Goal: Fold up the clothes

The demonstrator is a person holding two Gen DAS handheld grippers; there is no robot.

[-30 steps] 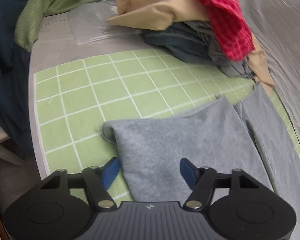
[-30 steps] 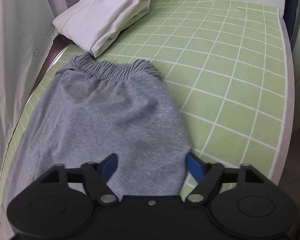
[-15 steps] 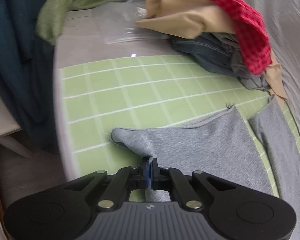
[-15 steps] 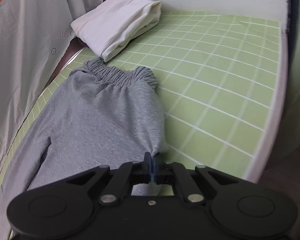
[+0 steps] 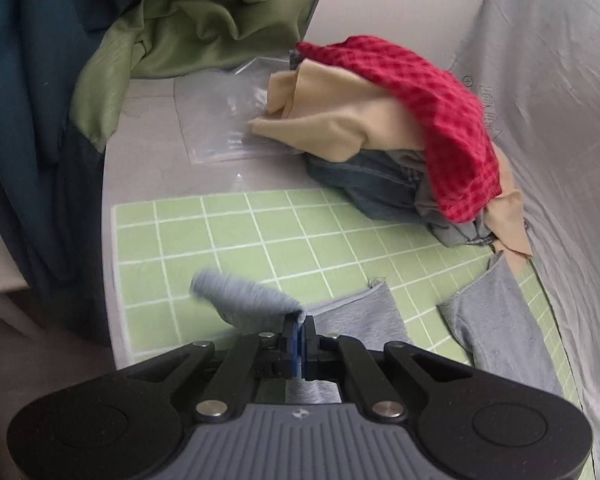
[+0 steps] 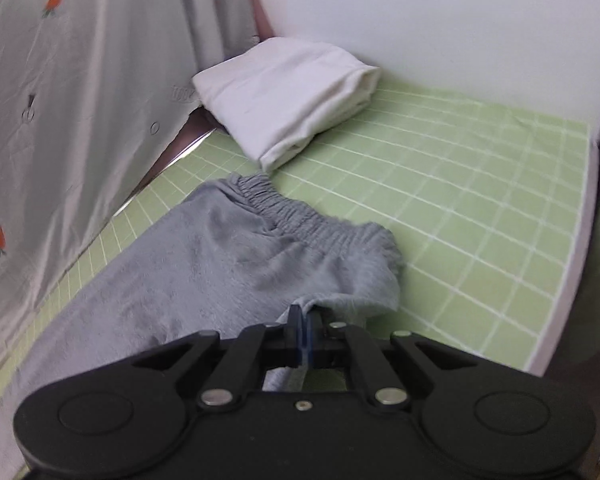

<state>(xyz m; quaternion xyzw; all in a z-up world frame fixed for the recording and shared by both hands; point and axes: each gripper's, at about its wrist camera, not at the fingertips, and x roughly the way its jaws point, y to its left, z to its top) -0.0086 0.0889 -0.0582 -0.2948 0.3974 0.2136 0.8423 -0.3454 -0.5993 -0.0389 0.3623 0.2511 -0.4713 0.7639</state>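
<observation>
Grey sweatpants (image 6: 204, 264) lie on the green checked mat (image 6: 480, 208), their elastic waistband (image 6: 312, 220) towards the far end. My right gripper (image 6: 303, 322) is shut on the near edge of the pants close to the waist, and that edge is lifted off the mat. In the left wrist view my left gripper (image 5: 299, 326) is shut on the near edge of a grey pant leg (image 5: 244, 296), whose hem curls up off the mat (image 5: 228, 232). The other leg (image 5: 496, 320) lies flat to the right.
A pile of clothes with a red checked garment (image 5: 436, 120), beige cloth (image 5: 340, 128) and jeans (image 5: 372, 184) sits at the mat's far end. Green fabric (image 5: 172, 40) and dark blue cloth (image 5: 28, 120) hang at left. A folded white sheet (image 6: 288, 92) lies beyond the waistband. Grey printed curtain (image 6: 68, 92) borders the mat.
Both grippers went from open over the grey pants to shut on their near edge. Both have since risen, lifting the fabric off the mat.
</observation>
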